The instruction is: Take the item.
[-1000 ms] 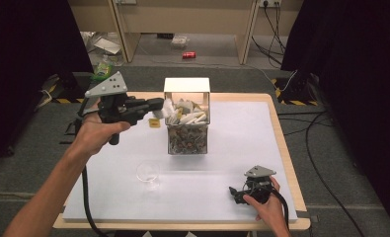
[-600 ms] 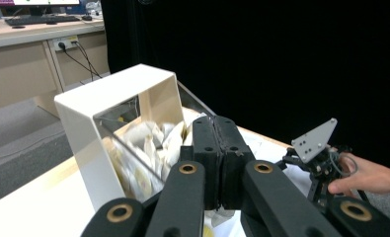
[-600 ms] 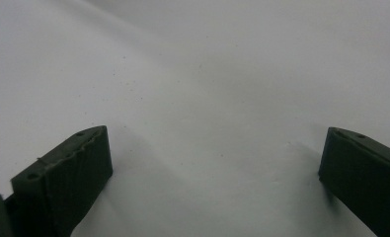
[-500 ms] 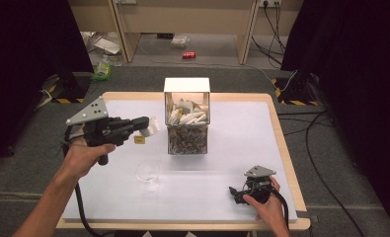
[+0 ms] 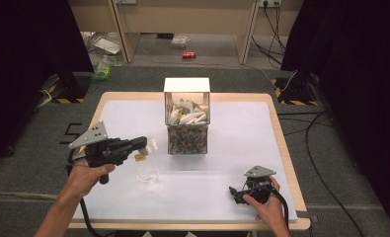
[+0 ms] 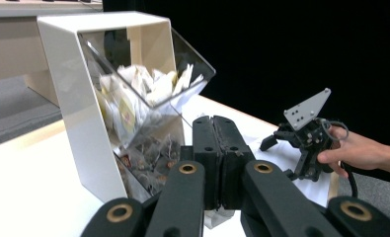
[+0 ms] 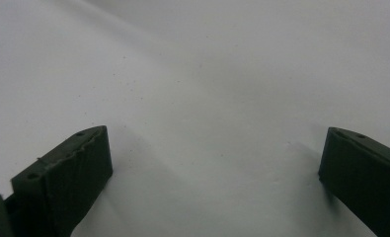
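Observation:
My left gripper (image 5: 144, 143) is shut on a white tea bag (image 5: 151, 145), and its yellow tag (image 5: 139, 157) dangles below on a string. It hovers just above and to the left of a clear glass (image 5: 148, 171) on the white table. In the left gripper view the jaws (image 6: 221, 123) are pressed together, with a bit of the white tea bag (image 6: 217, 218) showing beneath them. The tea bag dispenser box (image 5: 186, 118) stands at the table's middle back, holding white sachets above and dark ones below. My right gripper (image 5: 238, 191) rests open on the table at the near right, jaws (image 7: 214, 148) wide apart.
The white table mat (image 5: 242, 143) has wooden edges all round. The dispenser box (image 6: 108, 98) looms close on the left of the left gripper view, and the right gripper (image 6: 306, 138) in a hand lies farther off. A floor with cables and litter lies beyond the table.
My left gripper has come down and back toward the near left, away from the dispenser box, carrying the tea bag to a spot over the glass. The right gripper has stayed put.

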